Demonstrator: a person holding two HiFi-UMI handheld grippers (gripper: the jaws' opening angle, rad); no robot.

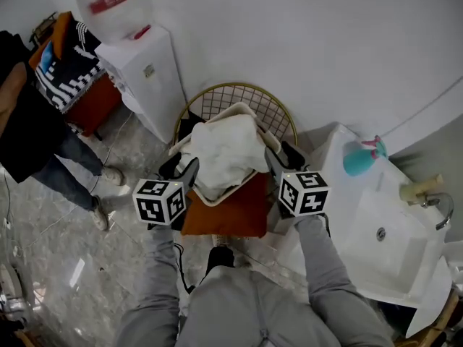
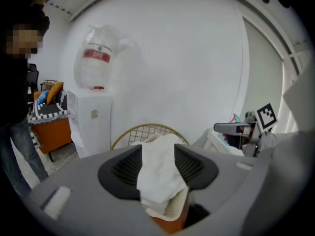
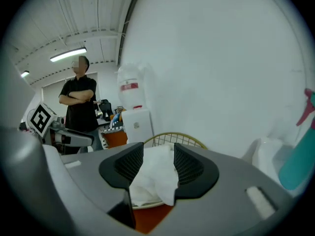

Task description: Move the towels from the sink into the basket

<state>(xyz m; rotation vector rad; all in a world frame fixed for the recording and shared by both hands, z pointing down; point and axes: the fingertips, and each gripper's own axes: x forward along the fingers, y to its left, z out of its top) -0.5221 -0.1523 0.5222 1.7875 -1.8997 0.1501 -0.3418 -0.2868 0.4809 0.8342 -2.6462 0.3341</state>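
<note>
The left gripper point(image 2: 158, 152) has its fingers point(image 2: 124, 168) clamped on one side of the white towel point(image 1: 224, 147). The right gripper point(image 3: 158, 152) pinches the other side. The towel is soft and crumpled, bunched in a heap over the cream basket point(image 1: 221, 199), well away from the sink point(image 1: 405, 255) on the right. The basket sits on an orange cushion point(image 1: 231, 215) on a chair with a gold wire back point(image 1: 239, 98). A white wall is close behind the chair, and the floor point(image 1: 72, 266) on the left gives more room. The towel hides most of the basket, so I cannot tell if it rests inside or hangs just above.
</note>
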